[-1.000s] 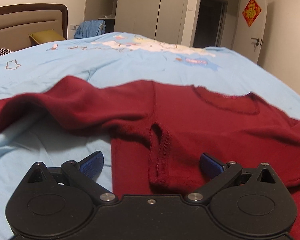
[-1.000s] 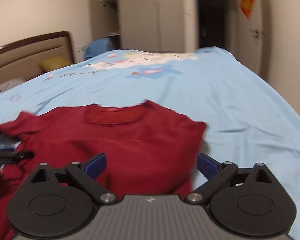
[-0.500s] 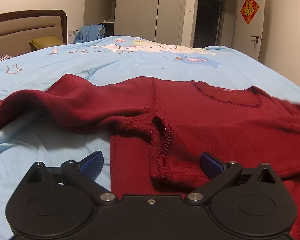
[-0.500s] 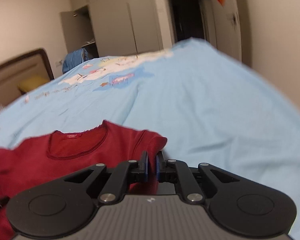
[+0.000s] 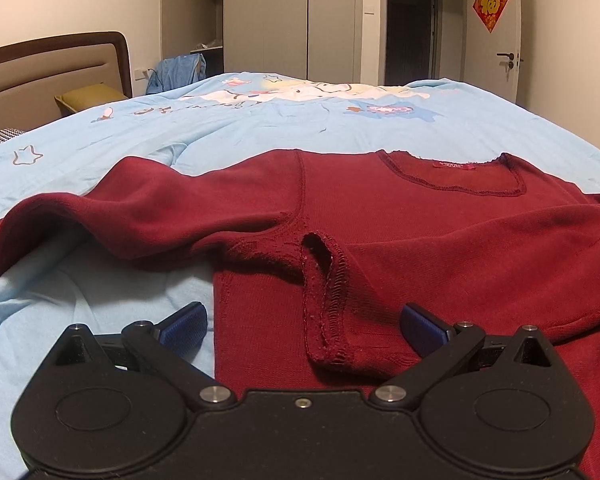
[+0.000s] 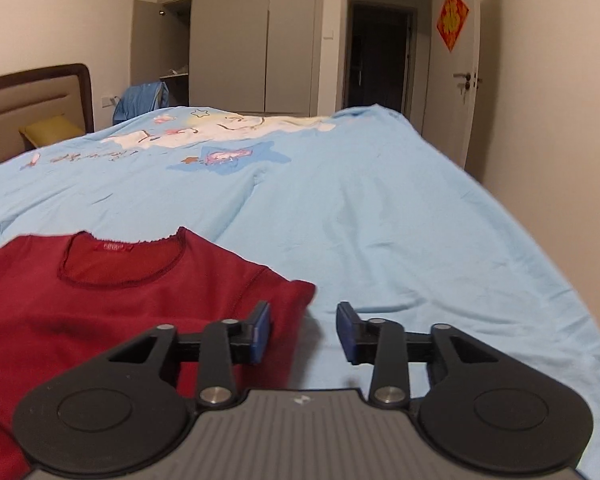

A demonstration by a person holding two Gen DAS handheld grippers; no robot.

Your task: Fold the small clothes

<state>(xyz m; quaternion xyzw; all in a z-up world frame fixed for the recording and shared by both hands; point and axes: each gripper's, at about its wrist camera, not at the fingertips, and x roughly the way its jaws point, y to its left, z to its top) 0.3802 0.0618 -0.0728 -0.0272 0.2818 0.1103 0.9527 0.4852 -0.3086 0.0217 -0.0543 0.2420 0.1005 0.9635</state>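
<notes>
Pale blue bedding with cartoon prints covers the bed (image 5: 260,136), and the dark red sweater (image 5: 400,232) lies spread on its near part, neckline and label toward the far side. Beyond the bed stand grey wardrobes (image 5: 292,16) with one door open, a dark doorway (image 6: 380,44), and a white door carrying a red diamond decoration (image 5: 491,1). At the left edge of the bed are a padded headboard (image 5: 52,68), a mustard cushion (image 5: 88,96) and a blue garment (image 5: 178,72) heaped past the bed's far left corner. The left tongs (image 5: 302,326) are spread wide over the sweater's armpit area, where a folded seam edge stands up between the blue pads; one sleeve runs off across the sheet away from the body, arched above the sheet. The right tongs (image 6: 303,332) are partly open and grip nothing, one pad over the sweater's shoulder corner, the other over bare sheet just beside it.
</notes>
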